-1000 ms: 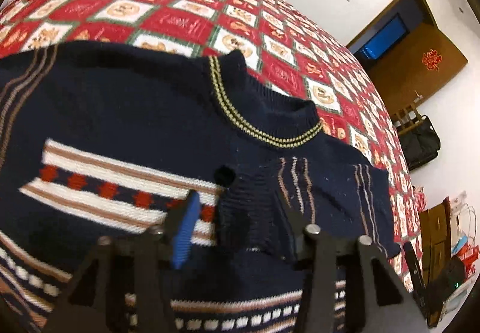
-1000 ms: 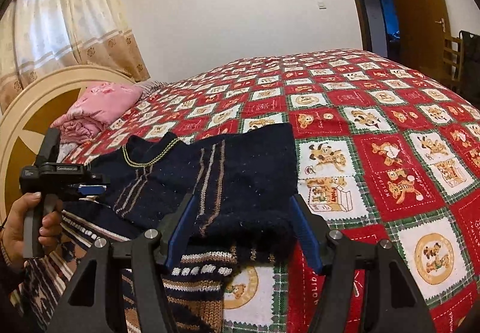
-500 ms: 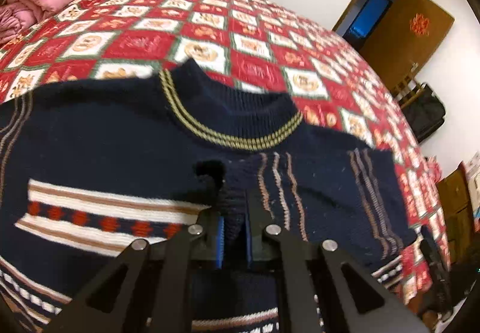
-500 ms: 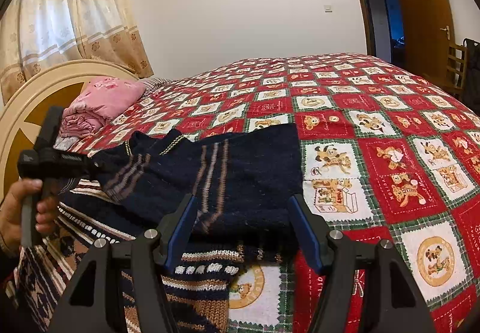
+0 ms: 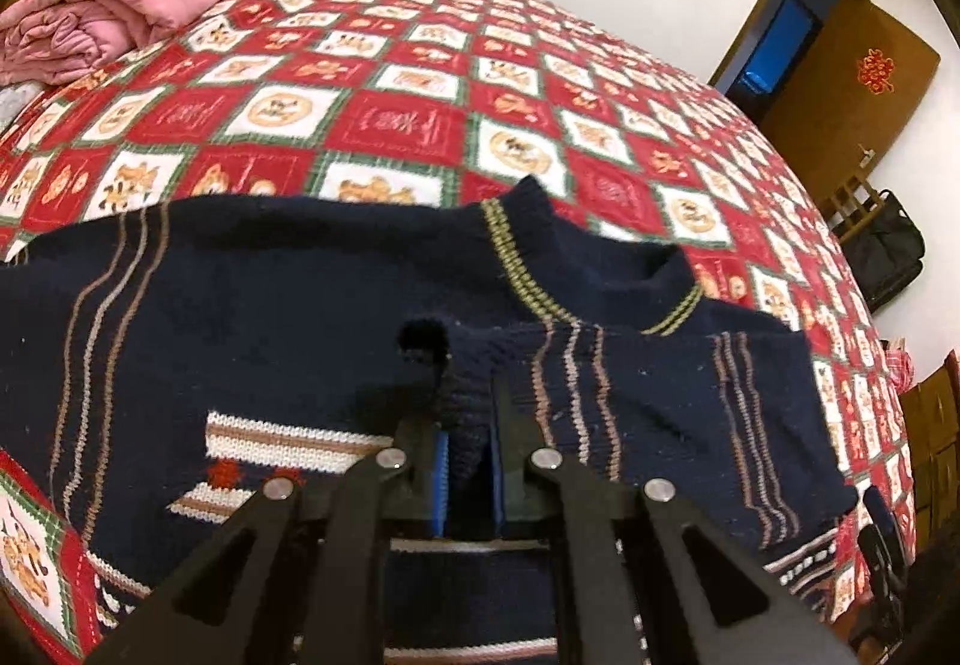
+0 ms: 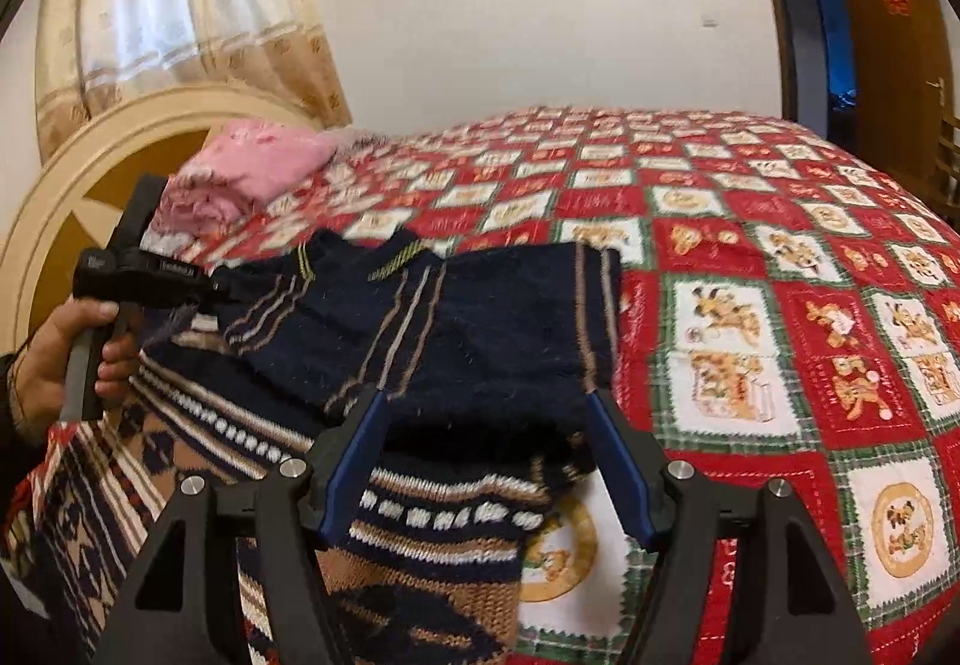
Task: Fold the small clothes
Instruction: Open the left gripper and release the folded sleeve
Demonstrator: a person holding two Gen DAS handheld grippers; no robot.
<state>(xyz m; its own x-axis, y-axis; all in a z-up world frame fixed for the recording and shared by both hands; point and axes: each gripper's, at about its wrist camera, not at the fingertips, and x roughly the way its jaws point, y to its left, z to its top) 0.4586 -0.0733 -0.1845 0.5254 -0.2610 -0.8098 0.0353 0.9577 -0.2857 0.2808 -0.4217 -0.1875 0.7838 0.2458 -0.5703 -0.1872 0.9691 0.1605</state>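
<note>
- Left wrist view shows the left tongs [image 5: 467, 461] pinched shut on the dark cuff [image 5: 465, 401] of the sleeve [image 5: 630, 407], which lies folded across the chest of the navy sweater [image 5: 252, 317] spread on the bed [image 5: 420, 125].
- Right tongs [image 6: 486, 461] stand wide apart, gripping nothing, low over the folded sleeve above the patterned hem [image 6: 432, 509].
- To do this step well, I judge the cuff should be laid flat and level with the collar [image 5: 540, 293], then let go without dragging the knit; the right side could pin the fold.
- Compared with a second ago, the left tongs have gone from open around the cuff to clamped on it, and the sleeve has been drawn farther across; the right tongs remain spread.
</note>
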